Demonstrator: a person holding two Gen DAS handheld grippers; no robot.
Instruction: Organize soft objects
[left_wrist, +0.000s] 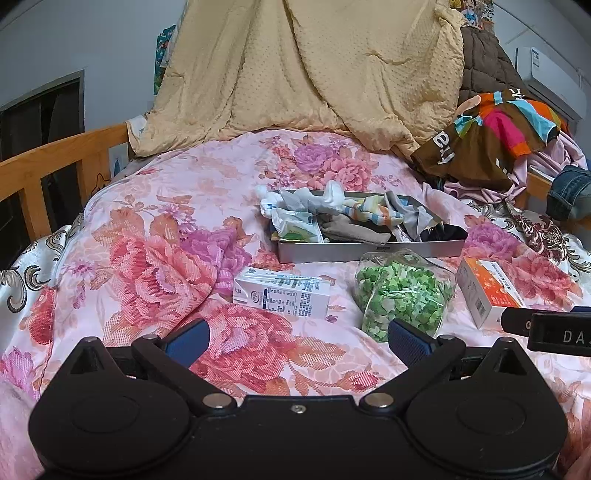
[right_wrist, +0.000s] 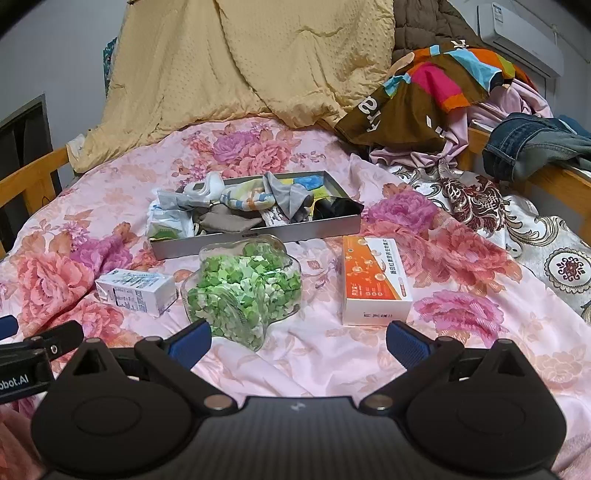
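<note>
While a floral quilt (right_wrist: 461, 258) covers the bed, a grey tray (right_wrist: 258, 236) of socks (right_wrist: 236, 199) sits at its far middle, a green-filled bag (right_wrist: 243, 291) just nearer; left gripper (left_wrist: 297, 338) and right gripper (right_wrist: 298, 338) hover empty, jaws spread apart.

Bare bedspread (right_wrist: 295, 365) ahead, jar (right_wrist: 242, 288) and boxes (right_wrist: 375, 282) fronting tray (right_wrist: 258, 240)

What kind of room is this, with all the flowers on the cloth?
Most likely a bedroom. The flowery bedspread covers a bed with a wooden rail, a yellow blanket hangs behind, and clothes are piled to one side.
</note>
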